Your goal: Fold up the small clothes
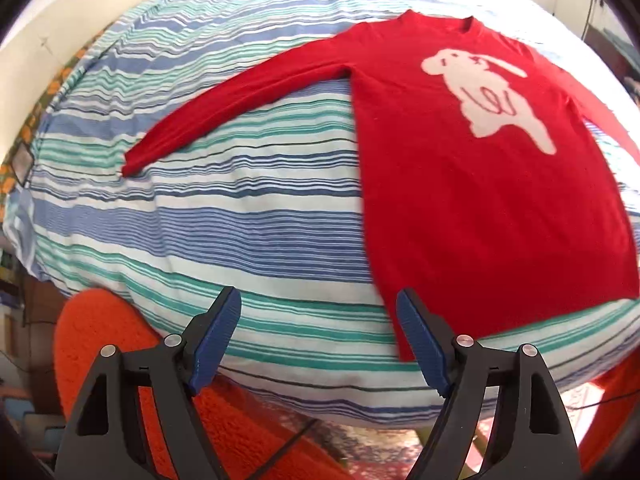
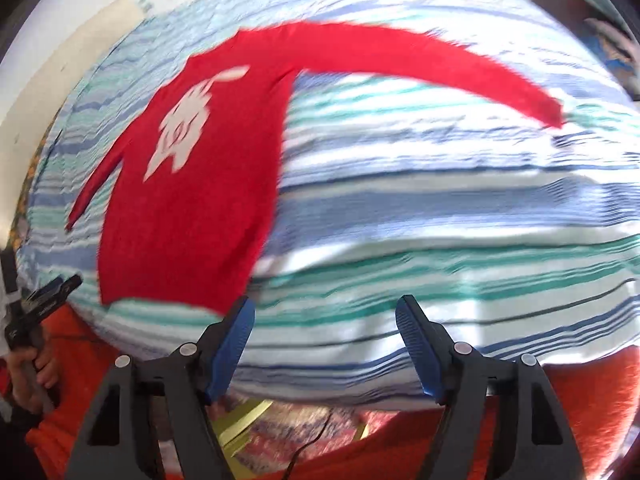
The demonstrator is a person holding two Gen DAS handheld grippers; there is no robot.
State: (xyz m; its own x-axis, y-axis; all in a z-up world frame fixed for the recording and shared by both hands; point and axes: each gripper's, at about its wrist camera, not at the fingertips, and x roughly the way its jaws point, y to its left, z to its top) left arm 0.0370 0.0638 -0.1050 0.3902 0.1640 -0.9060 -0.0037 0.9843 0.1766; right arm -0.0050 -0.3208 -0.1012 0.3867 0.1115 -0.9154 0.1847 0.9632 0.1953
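Observation:
A red long-sleeved sweater with a white animal print lies flat, face up, on a striped bedsheet, both sleeves spread out. My left gripper is open and empty above the sheet, just left of the sweater's bottom hem corner. In the right wrist view the same sweater is blurred; my right gripper is open and empty, just right of the hem's other corner. The left gripper also shows there at the far left, held in a hand.
The striped sheet covers a bed whose near edge runs just ahead of both grippers. An orange fuzzy rug and a patterned floor with a dark cable lie below the edge. A pale wall stands behind.

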